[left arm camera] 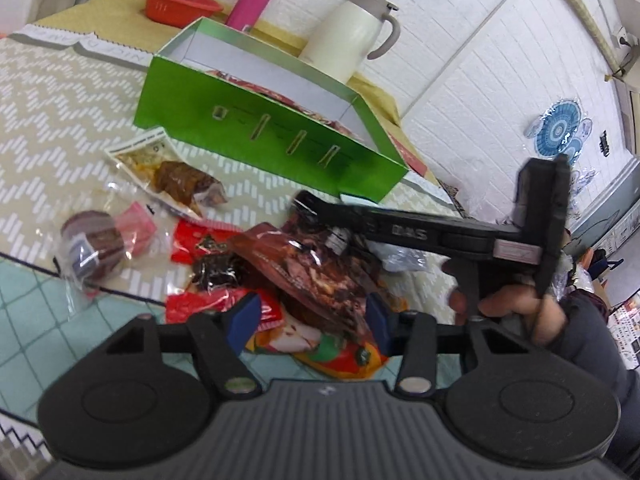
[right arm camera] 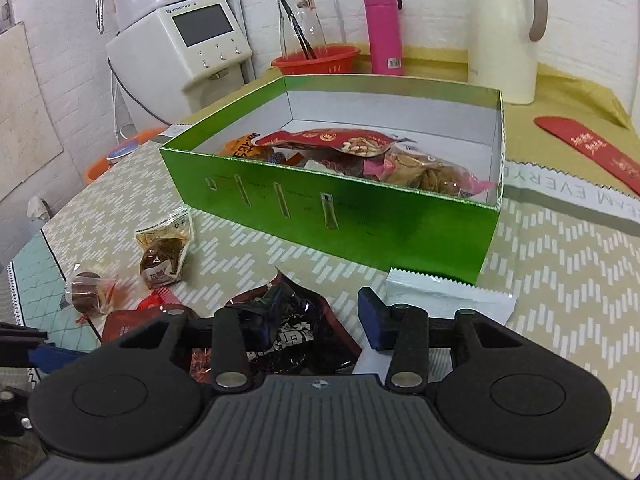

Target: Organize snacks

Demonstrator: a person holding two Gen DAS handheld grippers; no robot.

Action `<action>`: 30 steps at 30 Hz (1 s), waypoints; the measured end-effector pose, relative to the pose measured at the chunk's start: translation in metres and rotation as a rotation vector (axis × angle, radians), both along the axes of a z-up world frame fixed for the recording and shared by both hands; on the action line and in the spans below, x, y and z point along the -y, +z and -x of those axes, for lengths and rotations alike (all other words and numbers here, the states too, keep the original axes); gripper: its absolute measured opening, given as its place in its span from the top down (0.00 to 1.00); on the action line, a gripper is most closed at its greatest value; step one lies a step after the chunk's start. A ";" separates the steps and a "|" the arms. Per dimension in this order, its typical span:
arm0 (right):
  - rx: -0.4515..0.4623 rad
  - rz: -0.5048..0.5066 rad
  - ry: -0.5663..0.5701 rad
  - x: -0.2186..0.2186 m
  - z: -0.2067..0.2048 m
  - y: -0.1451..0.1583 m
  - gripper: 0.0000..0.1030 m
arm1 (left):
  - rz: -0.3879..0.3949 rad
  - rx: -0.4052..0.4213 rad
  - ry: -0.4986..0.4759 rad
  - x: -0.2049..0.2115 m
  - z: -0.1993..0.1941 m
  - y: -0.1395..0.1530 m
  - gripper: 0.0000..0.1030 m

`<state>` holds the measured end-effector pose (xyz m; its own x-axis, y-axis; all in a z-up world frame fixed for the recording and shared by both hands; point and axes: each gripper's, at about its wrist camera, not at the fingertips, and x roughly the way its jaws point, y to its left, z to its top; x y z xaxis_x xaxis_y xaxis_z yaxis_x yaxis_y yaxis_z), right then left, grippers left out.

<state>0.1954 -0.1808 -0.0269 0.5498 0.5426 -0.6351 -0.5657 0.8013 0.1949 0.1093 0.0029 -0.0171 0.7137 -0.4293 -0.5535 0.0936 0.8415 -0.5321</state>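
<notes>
Left wrist view, staring straight at the snack pile on the near edge of the zigzag mat (left arm camera: 60,100), just in front of the green box (left arm camera: 260,136). Left claw (left arm camera: 312,316) straddling a reddish-brown pouch (left arm camera: 316,268), pads right beside its edges. Can't tell whether actually pinching it or just framing it. Right claw (right arm camera: 324,312) over a dark crinkly packet (right arm camera: 296,332) in the same pile, one pad against the wrapper, the other clear of it, so released, not clenched on anything.

Handling guess: all light, floppy film bags, slick and crackly, likely to slide or fold rather than lift flat. Probably best to grab a sealed edge seam or a corner, not the puffy middle. Worth going easy on anything with crisps inside. Box already holding several bags along its front and right walls, with bare floor along the back wall.
</notes>
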 end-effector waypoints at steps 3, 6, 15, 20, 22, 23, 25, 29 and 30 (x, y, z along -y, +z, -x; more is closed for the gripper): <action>-0.087 -0.059 0.004 0.014 0.010 0.004 0.48 | 0.001 0.002 0.002 -0.004 -0.006 -0.001 0.77; -0.088 -0.062 0.004 0.023 0.030 0.008 0.50 | -0.014 0.007 0.004 -0.008 -0.010 -0.001 0.82; -0.176 -0.151 -0.053 0.048 0.038 -0.004 0.45 | -0.019 0.007 -0.009 -0.010 -0.006 -0.002 0.81; -0.195 -0.203 -0.061 0.054 0.040 -0.007 0.45 | -0.018 -0.001 -0.013 -0.007 -0.011 -0.007 0.80; -0.189 -0.178 -0.070 0.051 0.043 -0.006 0.76 | -0.030 0.009 -0.022 -0.004 -0.012 -0.009 0.81; -0.179 -0.166 -0.084 0.050 0.045 -0.006 0.83 | -0.022 0.006 -0.026 -0.003 -0.013 -0.009 0.84; -0.159 -0.141 -0.101 0.048 0.049 -0.004 0.85 | -0.008 -0.002 -0.028 -0.003 -0.012 -0.006 0.88; -0.102 -0.150 -0.116 0.049 0.058 0.011 0.85 | 0.006 0.022 -0.031 -0.006 -0.005 0.006 0.89; -0.088 -0.153 -0.119 0.050 0.059 0.017 0.85 | 0.017 0.029 -0.029 -0.008 -0.004 0.010 0.89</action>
<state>0.1366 -0.2306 -0.0101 0.5616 0.5713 -0.5985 -0.4446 0.8184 0.3640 0.1138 0.0108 -0.0072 0.7166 -0.4590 -0.5252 0.1334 0.8293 -0.5426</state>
